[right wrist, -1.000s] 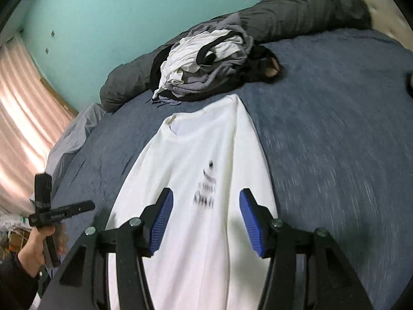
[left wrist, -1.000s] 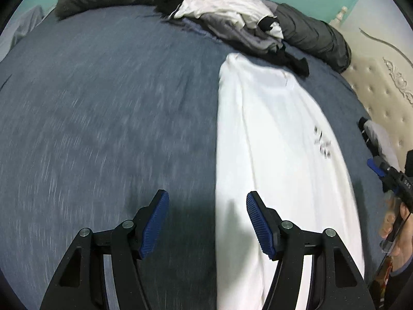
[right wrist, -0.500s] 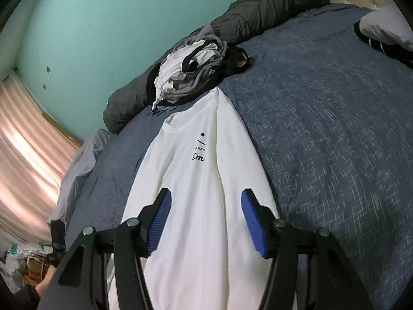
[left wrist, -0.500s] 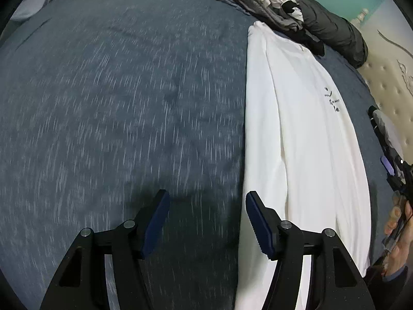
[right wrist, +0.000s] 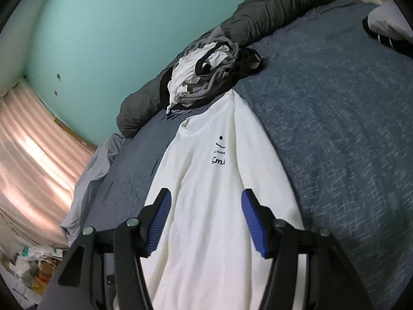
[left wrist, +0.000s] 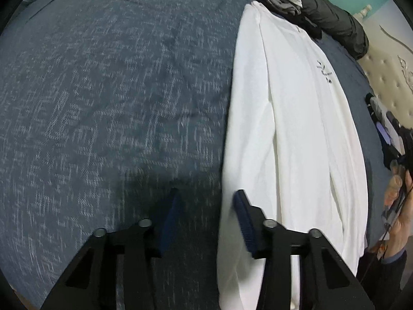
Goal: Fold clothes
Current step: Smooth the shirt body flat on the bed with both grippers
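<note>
Place: home bedroom
Evidence: blue bedspread (right wrist: 335, 134), tufted cream headboard (left wrist: 387, 82) far right, pink curtain (right wrist: 28, 160) left, teal wall (right wrist: 129, 25), clothes pile (right wrist: 204, 75)

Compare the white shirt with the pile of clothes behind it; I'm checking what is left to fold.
The white shirt lies flat and stretched out on the blue bedspread; the pile of clothes is crumpled in a heap. The white shirt is one garment with small black print; the pile of clothes mixes white, grey and black pieces. Both lie on the bedspread, the shirt's collar close to the pile.
</note>
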A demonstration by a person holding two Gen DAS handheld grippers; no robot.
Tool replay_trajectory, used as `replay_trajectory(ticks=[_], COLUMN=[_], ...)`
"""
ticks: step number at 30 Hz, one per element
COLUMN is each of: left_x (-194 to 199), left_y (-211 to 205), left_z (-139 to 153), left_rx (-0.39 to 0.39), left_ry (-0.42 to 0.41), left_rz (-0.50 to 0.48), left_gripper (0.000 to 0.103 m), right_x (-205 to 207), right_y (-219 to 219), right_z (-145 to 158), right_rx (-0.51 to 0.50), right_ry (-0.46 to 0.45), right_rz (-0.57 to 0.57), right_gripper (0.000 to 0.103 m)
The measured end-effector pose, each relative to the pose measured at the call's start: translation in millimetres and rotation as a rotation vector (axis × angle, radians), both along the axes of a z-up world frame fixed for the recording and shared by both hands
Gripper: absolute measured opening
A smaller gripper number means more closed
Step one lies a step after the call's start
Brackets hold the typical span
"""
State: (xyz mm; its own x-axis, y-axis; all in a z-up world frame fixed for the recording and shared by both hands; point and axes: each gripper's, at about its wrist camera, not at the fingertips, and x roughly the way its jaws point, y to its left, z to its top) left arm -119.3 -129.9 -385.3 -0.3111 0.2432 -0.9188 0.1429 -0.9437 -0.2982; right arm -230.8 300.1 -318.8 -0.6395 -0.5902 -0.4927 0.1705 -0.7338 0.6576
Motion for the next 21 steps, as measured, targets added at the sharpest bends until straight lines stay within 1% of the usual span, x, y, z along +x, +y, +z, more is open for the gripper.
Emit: replay_trajectory(ticks=[1,3,5,6,7,10,12,14,17,21], left_x=[2,3,4,4,4,3,1,0,-6,-17], left_y=[3,7,11,11,12,11,4,-9,-30,-34], left_z=[-1,0,3,6,10,21,35,55,93,125], left_rx=[0.004,-0.002,-0.011,-0.011,-0.01,-0.041,-0.056,-0.089,-0.201,-0.32], left_ry=[-0.008,-0.007,0.003,0.015,0.027,0.049,0.074,0.103,0.155,0.193], left_rz=[-0.012,-0.029,-0.041,-0.041,-0.041,-0.053,-0.045,-0.02,0.021,0.038], left_gripper=[0.031,0.014,0.01,0.004,0.003,0.002,0.002,0.002,0.002,0.002], right_x=[0,0,0,0,0,0,-1,-1,-1,-2], right_y=[0,-1,0,1,2,5,6,7,8,9], right_z=[0,0,0,0,0,1,0,0,0,-2], right_rx=[-0.002,-0.004,-0.007,-0.009,-0.011,-0.017,-0.02,-0.023,-0.025,-0.032], right_ry=[0.001,0.002,0.003,0.003,0.003,0.003,-0.001,-0.001,-0.001,-0.009], right_rz=[-0.002,-0.004,-0.008,-0.012,-0.015,-0.026,-0.03,-0.032,-0.034,-0.042], right_gripper=[0.057,0.057,0.057,0.057,0.057,0.057,0.057,0.057,0.057,0.057])
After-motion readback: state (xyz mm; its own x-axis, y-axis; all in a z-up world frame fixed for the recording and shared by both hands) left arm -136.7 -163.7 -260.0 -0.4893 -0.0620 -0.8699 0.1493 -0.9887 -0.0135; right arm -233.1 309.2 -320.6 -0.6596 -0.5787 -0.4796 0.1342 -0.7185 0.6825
